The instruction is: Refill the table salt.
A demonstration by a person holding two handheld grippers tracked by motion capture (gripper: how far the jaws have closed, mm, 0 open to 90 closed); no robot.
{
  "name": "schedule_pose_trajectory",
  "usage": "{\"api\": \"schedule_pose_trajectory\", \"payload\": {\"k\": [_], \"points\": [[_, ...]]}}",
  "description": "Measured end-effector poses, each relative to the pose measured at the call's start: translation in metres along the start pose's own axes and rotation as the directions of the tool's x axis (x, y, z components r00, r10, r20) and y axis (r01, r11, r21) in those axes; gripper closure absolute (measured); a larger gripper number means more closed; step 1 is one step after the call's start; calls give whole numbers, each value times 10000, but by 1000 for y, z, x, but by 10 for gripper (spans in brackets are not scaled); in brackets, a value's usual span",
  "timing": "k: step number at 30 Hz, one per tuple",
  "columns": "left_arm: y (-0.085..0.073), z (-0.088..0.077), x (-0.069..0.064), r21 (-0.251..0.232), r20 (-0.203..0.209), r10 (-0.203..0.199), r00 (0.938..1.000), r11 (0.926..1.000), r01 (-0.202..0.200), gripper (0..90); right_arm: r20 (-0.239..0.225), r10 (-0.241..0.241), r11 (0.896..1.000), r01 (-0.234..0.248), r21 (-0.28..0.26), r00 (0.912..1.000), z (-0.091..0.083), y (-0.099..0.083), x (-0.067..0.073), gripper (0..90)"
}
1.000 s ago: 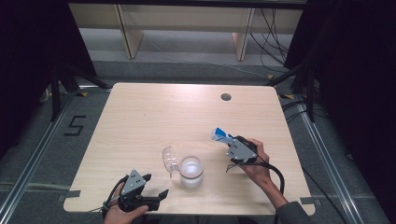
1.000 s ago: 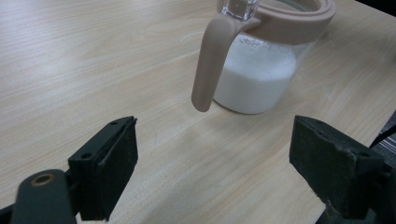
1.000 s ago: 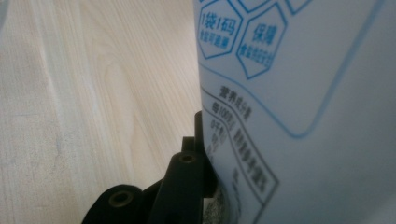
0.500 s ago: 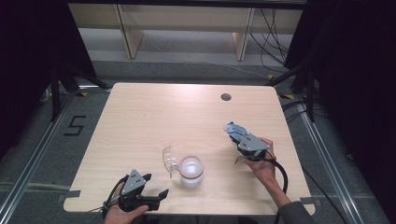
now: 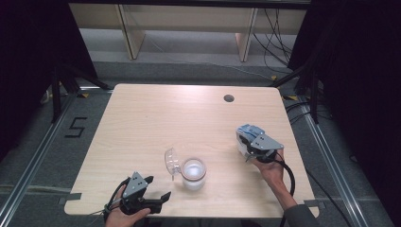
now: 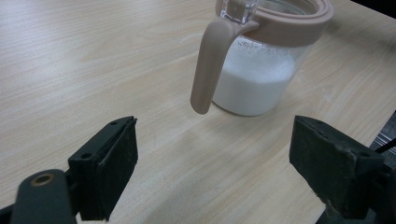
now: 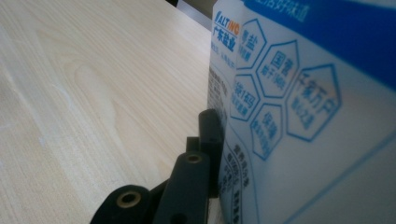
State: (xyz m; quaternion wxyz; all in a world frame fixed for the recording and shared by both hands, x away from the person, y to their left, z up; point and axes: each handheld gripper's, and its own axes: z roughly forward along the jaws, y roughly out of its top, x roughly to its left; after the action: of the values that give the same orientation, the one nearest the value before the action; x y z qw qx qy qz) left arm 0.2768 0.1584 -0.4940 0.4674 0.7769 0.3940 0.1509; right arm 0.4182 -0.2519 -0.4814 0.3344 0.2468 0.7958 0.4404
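Your right tool (image 5: 249, 142) is clamped on the white-and-blue salt bag (image 7: 299, 107); in the right gripper view its near jaw presses flat against the printed side. You hold the bag just above the desk (image 5: 156, 113) near its right edge, well apart from the glass jar (image 5: 194, 173). The jar stands near the front edge, part full of white grains, its clear lid (image 5: 171, 161) flipped open to the left.

The step in hand looks like setting the bag down. Lower it until its base meets the wood, keep it upright so nothing spills from the top, and release only once it stands by itself.

Your left tool (image 5: 147, 196) rests at the front left, jaws wide apart and empty, pointed at the jar's beige handle (image 6: 210, 65). Keep it clear of that handle.
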Motion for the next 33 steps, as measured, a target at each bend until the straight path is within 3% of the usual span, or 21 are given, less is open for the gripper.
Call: {"api": "schedule_pose_trajectory", "payload": {"k": [5,6,7,8,14,18,25,29,31,33], "points": [[0,1,-1,-102,2,-172,9999,9998,172,150,123,1471,9885,-1466,-372,9890,-4,-9,-7,884],[0,0,-1,42,-36,-27,10000,10000,27,150,211,1520,9877,-1510,-411,9882,-5,-10,-9,871],[-1,1,-2,-25,-38,-225,9997,9997,225,150,361,1559,9867,-1539,-521,9871,-6,-11,-10,852],[0,0,-1,-85,15,-117,9999,9999,117,150,354,1769,9829,-1747,-578,9836,-7,-12,-10,836],[-1,1,-3,-7,-29,-178,9998,9998,178,150,499,1668,9855,-1649,-406,9847,-7,-13,-7,712],[-1,1,-1,0,30,-165,9999,9999,165,150,1045,1639,9864,-1615,-308,9809,-9,-13,-6,570],[-1,1,-1,3,4,-163,9999,9999,163,150,1219,2027,9792,-1995,-378,9716,-14,-11,-6,355],[0,0,-1,22,-59,-146,9999,9999,146,150,1491,2003,9792,-1930,-620,9683,-22,-9,-4,320],[0,0,-1,-19,3,-118,9999,9999,118,150,1349,2420,9699,-2355,-625,9609,-27,-8,1,286],[0,1,-2,-122,7,-241,9997,9996,241,150,1401,2145,9764,-2085,-566,9666,-32,-8,4,274]]}}
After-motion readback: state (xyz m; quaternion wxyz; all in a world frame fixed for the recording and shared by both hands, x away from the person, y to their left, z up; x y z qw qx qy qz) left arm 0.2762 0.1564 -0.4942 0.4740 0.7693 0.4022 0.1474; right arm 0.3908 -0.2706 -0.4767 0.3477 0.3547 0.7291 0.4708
